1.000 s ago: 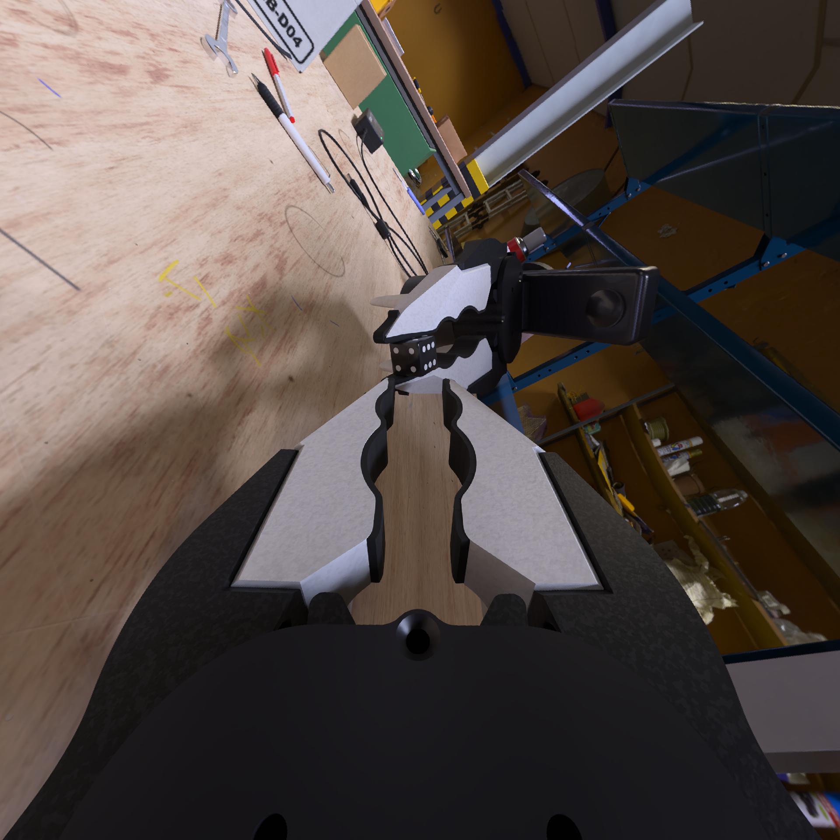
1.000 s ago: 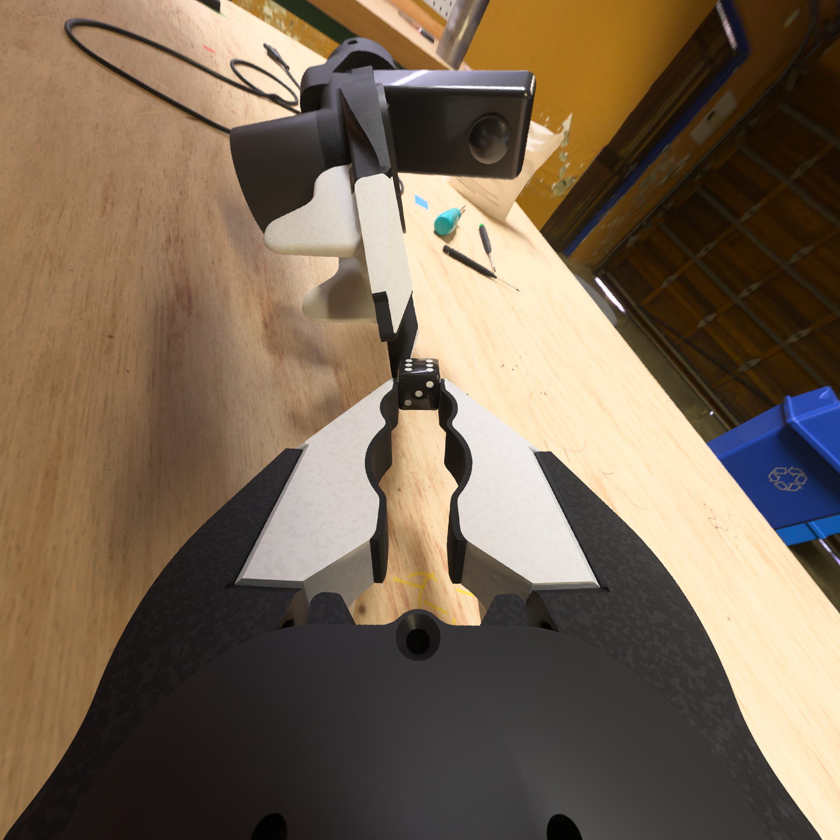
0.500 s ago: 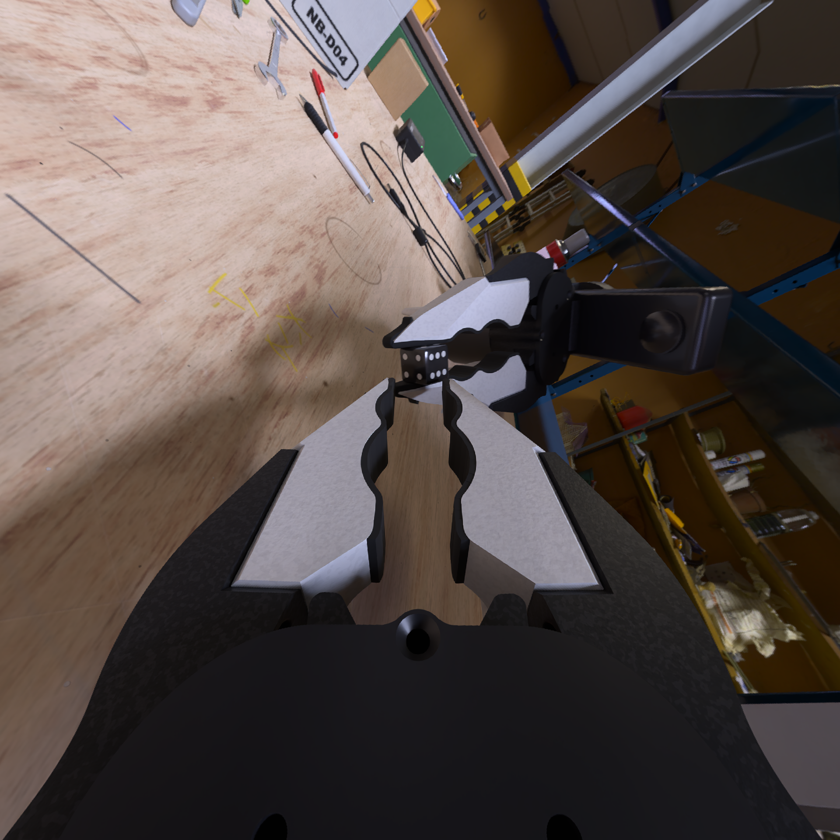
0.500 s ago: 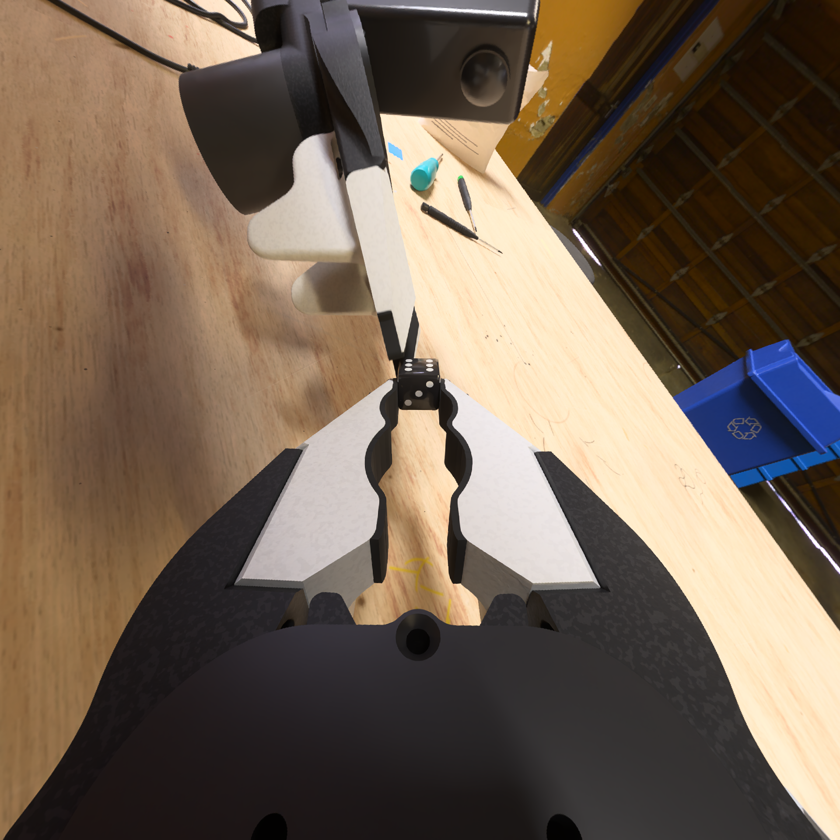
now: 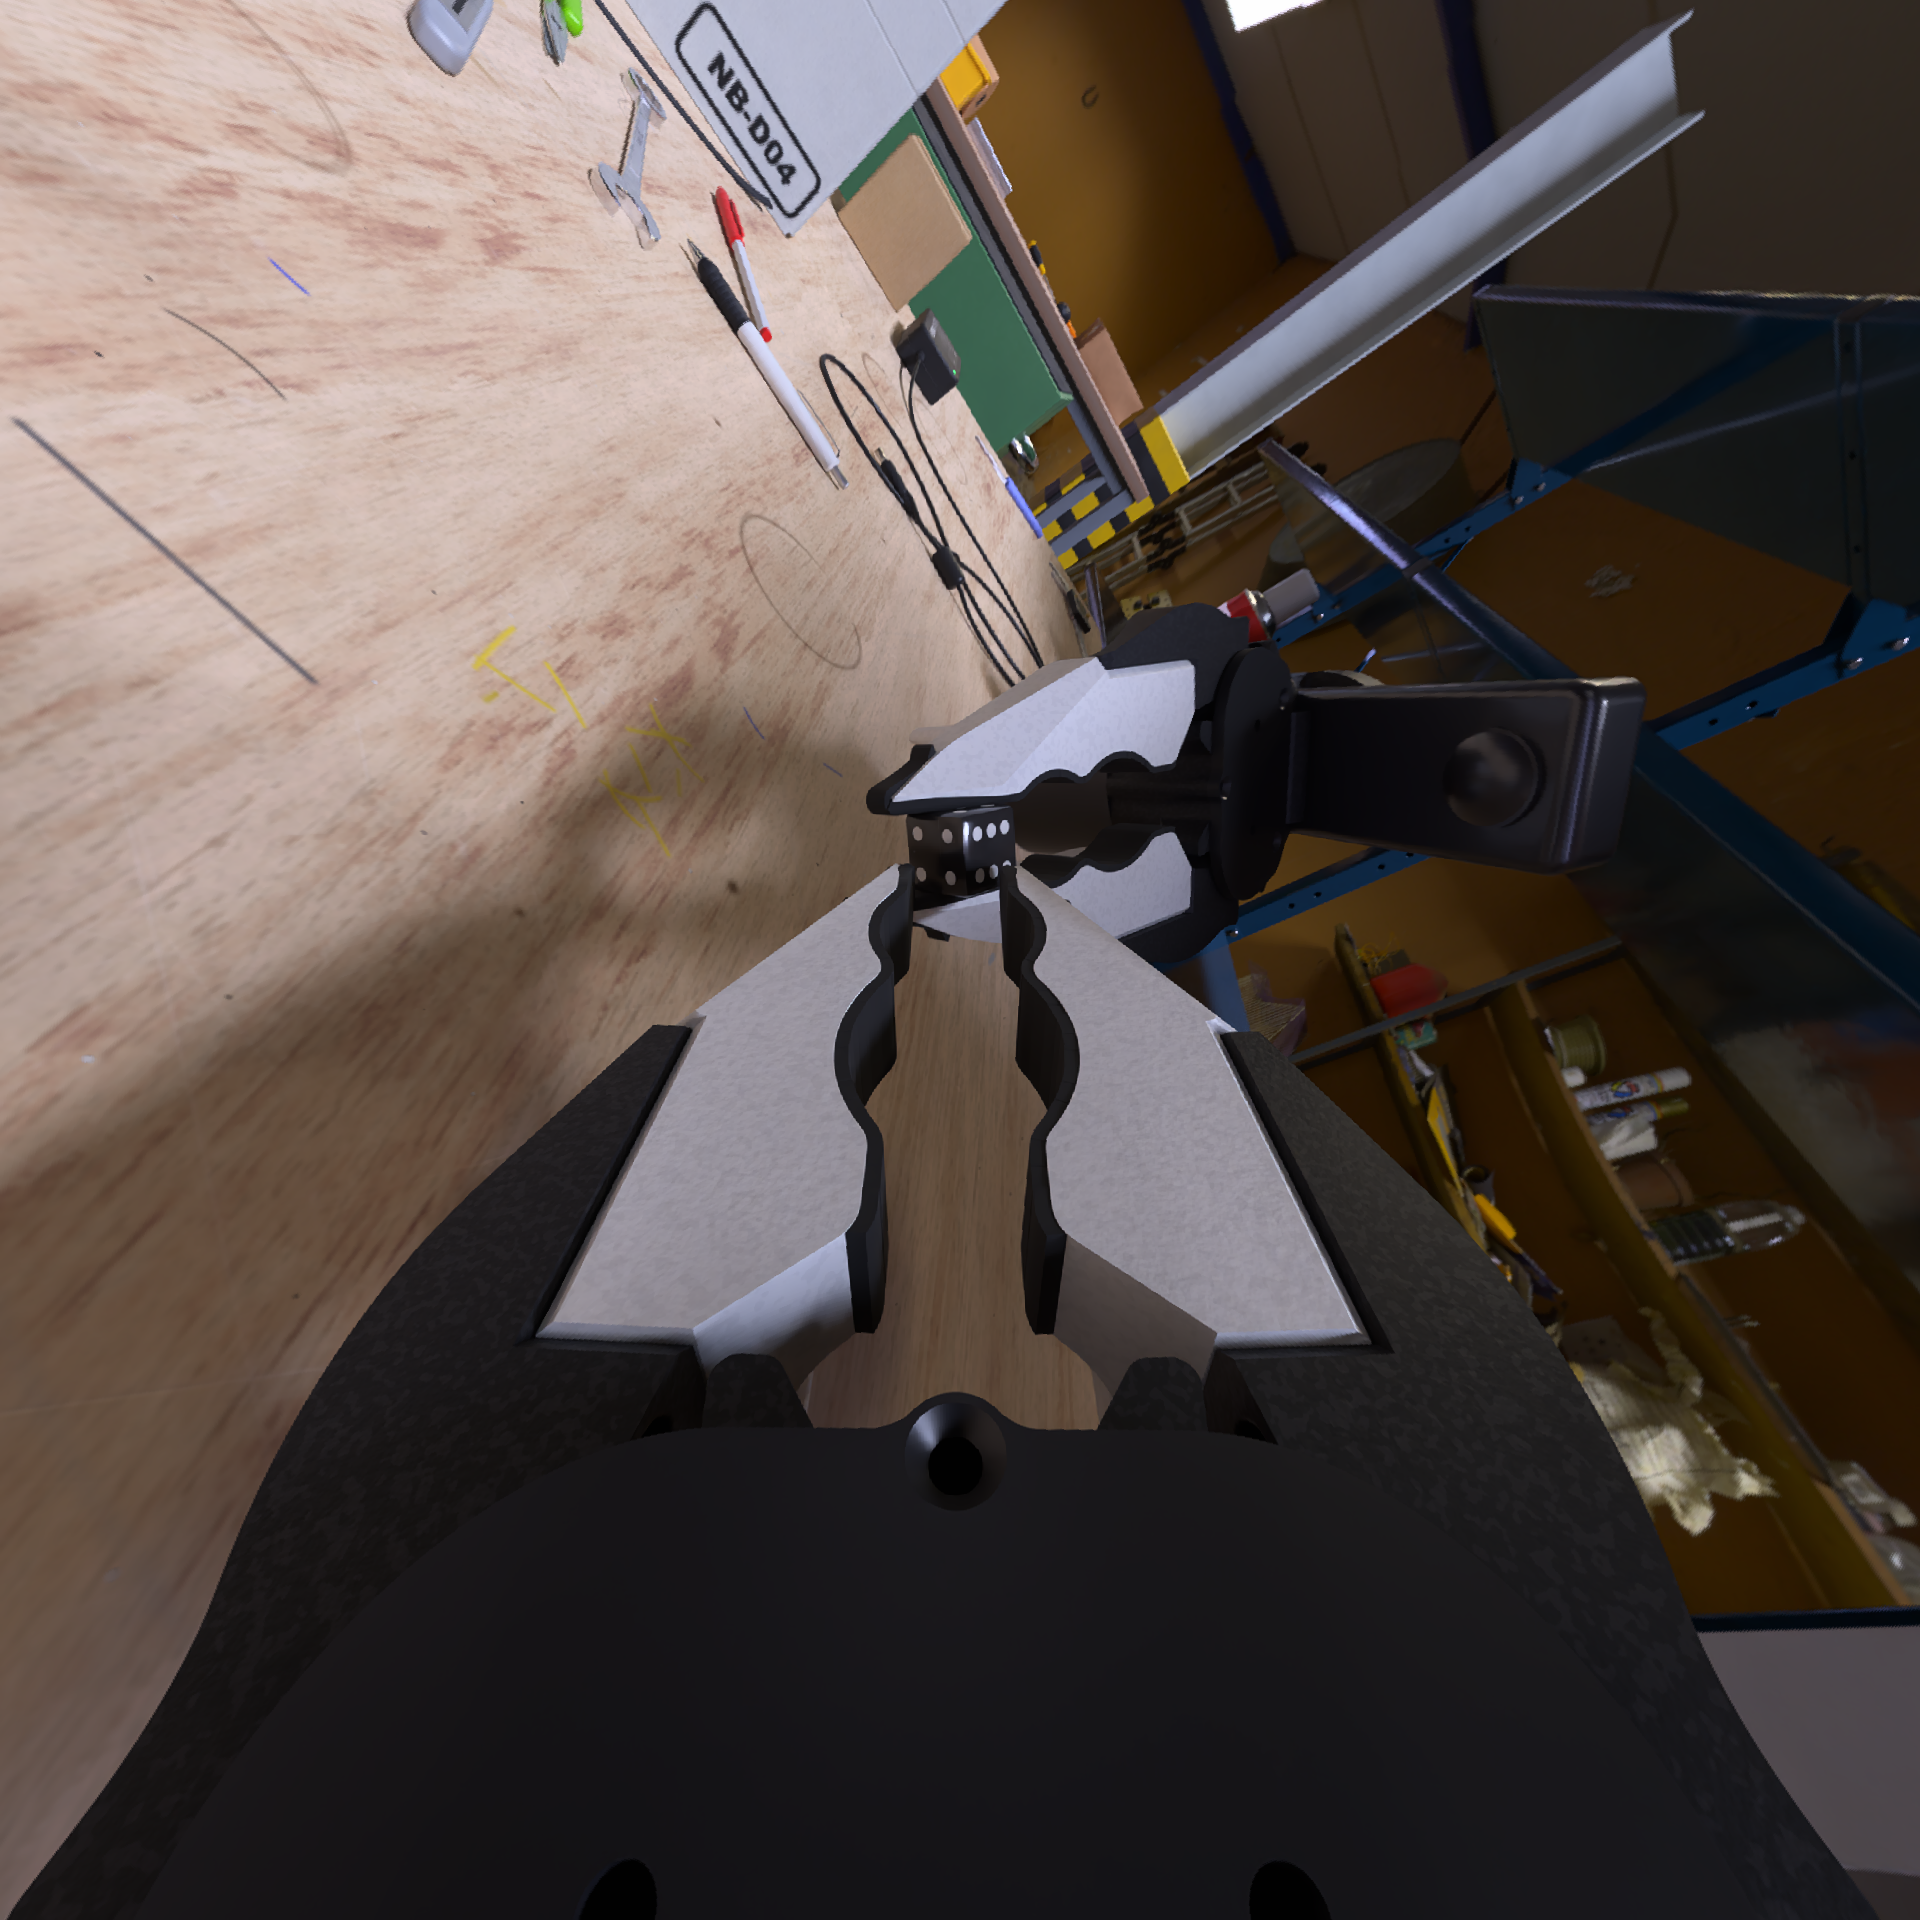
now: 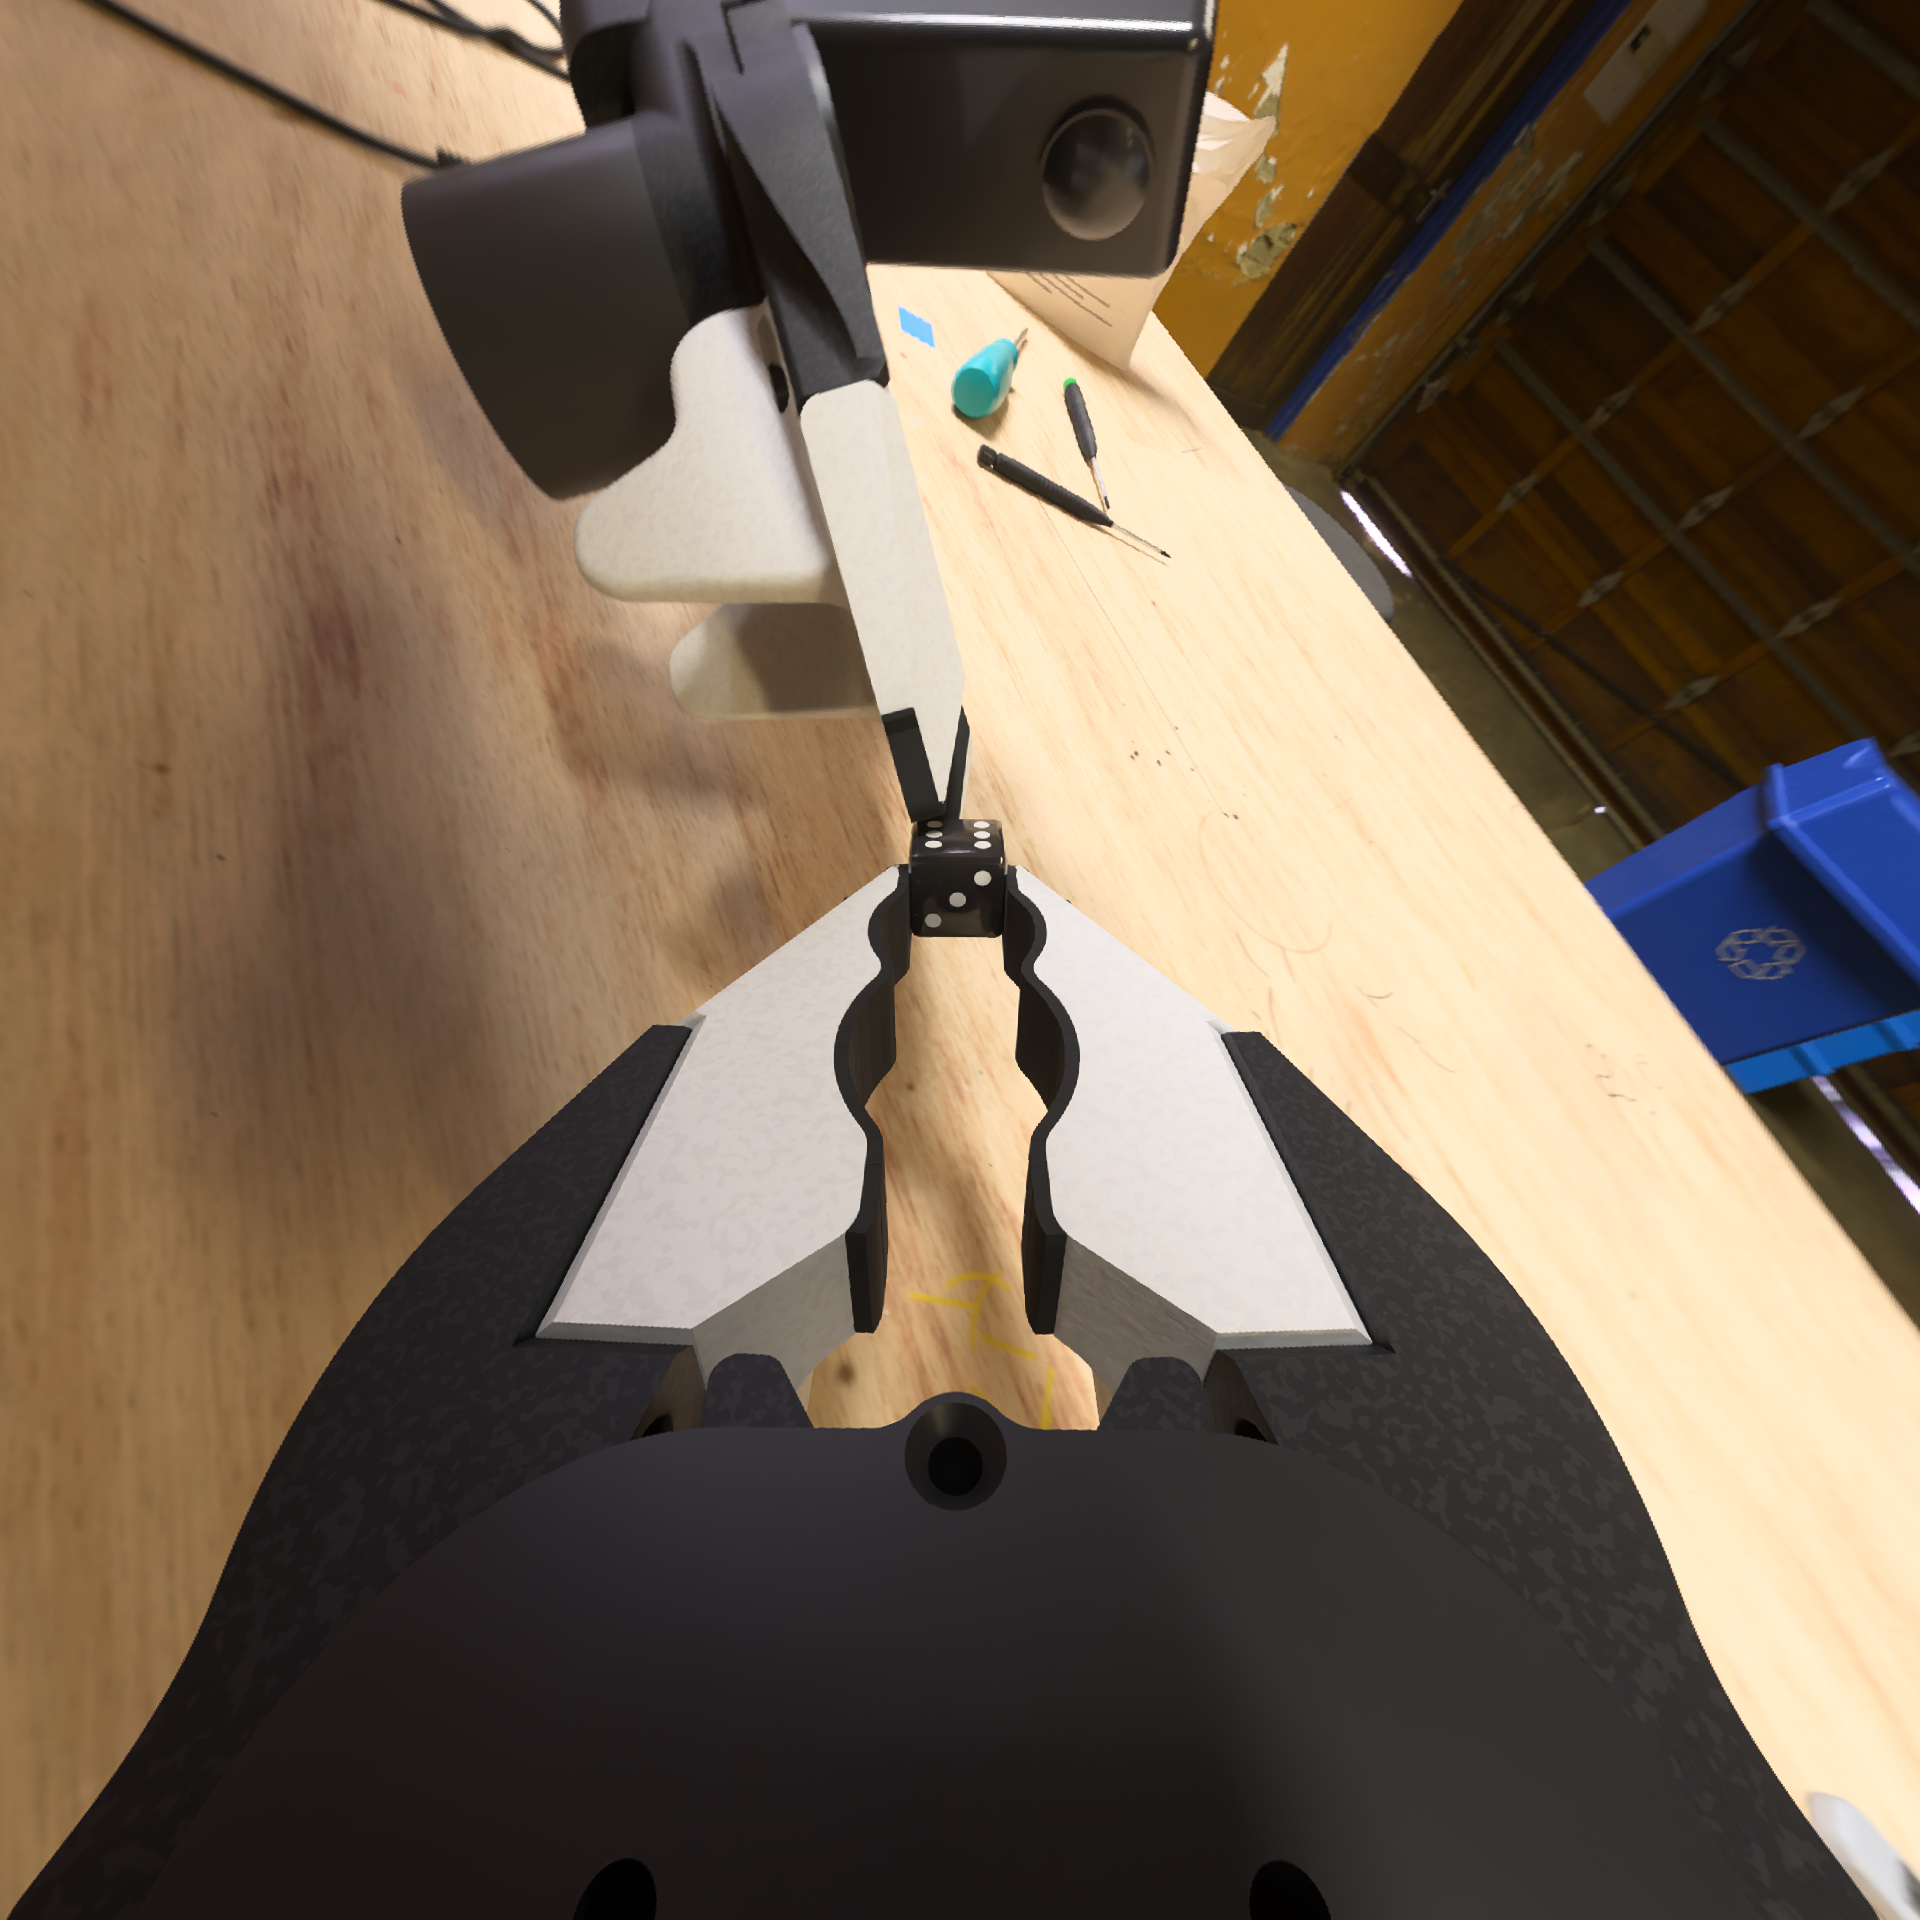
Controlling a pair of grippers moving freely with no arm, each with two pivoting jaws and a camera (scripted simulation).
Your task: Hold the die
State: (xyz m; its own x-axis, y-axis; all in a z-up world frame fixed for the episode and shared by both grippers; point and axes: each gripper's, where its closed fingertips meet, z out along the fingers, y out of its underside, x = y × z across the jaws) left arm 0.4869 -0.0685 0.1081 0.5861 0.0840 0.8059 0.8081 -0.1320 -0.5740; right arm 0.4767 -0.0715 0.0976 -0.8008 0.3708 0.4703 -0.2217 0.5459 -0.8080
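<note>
Workbench [image 6: 1351, 935], plywood, carries the scene. My right gripper [image 6: 957, 894] pinches the black die [image 6: 956, 878] at its fingertips, aloft above the bench. My left gripper [image 5: 957, 883] also closes on the die [image 5: 961, 847], from a crossing angle. I judge the hold established; next I need only steady pressure. A white placard [image 5: 790, 94] far left bears lettering; the blue bin [image 6: 1766, 925] shows a recycling symbol.

- The plywood counter [image 5: 312, 831] carries a wrench [image 5: 632, 156], two pens [image 5: 764, 343] and a black cable [image 5: 935, 520].
- At its other end lie a teal-handled screwdriver [image 6: 985, 376] and two thin black screwdrivers [image 6: 1049, 488].
</note>
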